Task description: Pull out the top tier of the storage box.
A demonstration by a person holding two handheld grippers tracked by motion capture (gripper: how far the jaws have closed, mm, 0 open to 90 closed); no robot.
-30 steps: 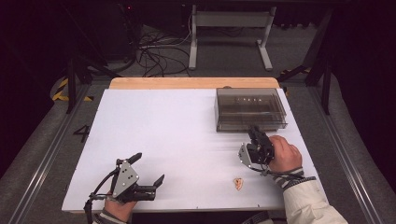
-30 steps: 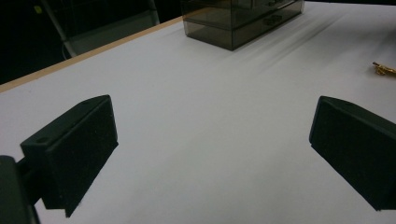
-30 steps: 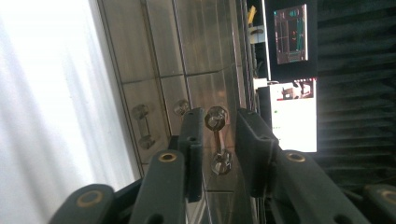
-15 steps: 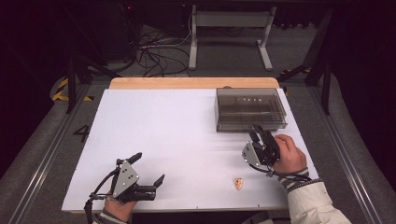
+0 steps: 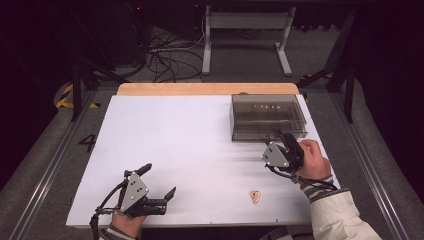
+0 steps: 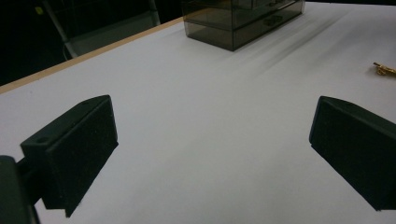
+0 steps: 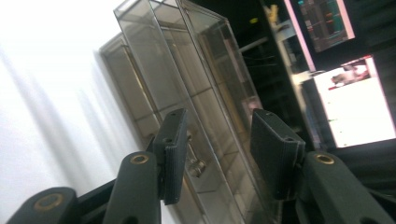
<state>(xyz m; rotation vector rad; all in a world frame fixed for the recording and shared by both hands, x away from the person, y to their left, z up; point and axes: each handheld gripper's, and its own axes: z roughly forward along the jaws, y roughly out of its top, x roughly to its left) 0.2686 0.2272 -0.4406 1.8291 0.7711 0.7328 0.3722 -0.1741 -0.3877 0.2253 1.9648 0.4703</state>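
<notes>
A smoked clear drawer box point(image 5: 267, 116) stands at the table's back right. My right gripper point(image 5: 281, 138) hovers just in front of it, tilted. In the right gripper view its jaws point(image 7: 217, 154) stand partly apart and have just been opening, with nothing pressed between the pads. The box front point(image 7: 154, 84) and a small metal drawer knob point(image 7: 196, 164) lie beyond the gap. A small gold-orange piece point(image 5: 255, 197) lies on the white table near the front edge, loose. My left gripper point(image 5: 159, 180) rests at the front left, wide open and empty point(image 6: 210, 140).
The white tabletop point(image 5: 190, 140) has a wooden strip point(image 5: 200, 89) along its far edge. The left gripper view has the box point(image 6: 243, 21) far off and the gold piece point(image 6: 385, 70) at the right. Cables and a desk frame point(image 5: 245, 35) are on the floor beyond.
The right gripper has lifted and moved a little toward the box, away from the gold piece, and its jaws have spread. The left gripper has stayed put.
</notes>
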